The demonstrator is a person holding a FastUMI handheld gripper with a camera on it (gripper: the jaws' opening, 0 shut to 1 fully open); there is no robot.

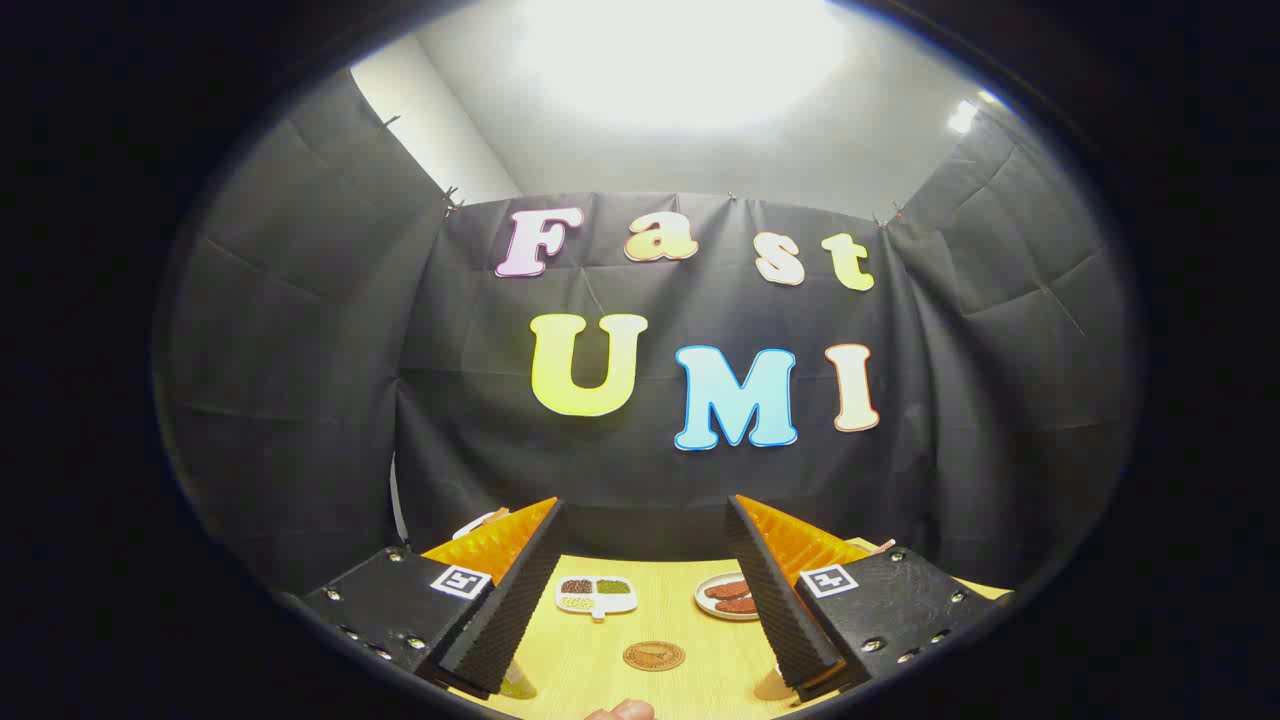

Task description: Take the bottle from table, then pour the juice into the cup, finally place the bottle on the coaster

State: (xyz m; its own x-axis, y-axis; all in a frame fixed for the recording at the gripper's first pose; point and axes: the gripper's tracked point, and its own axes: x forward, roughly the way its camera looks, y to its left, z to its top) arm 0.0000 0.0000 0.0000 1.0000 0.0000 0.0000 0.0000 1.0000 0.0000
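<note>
My gripper [645, 505] is open and held above the yellow wooden table [680, 620], with nothing between its fingers. A round brown coaster [653, 656] lies flat on the table, below the gap between the fingers. A small greenish thing [518, 685] peeks out from under the left finger, and a pale thing [770, 686] shows beside the right finger. Both are mostly hidden, and I cannot tell which is the bottle or the cup.
Beyond the coaster, a white divided dish [597, 594] with beans stands near the left finger. A plate of brown food [728, 598] stands near the right finger. A small pinkish rounded thing [620, 711] shows at the near table edge. The black cloth wall closes the back.
</note>
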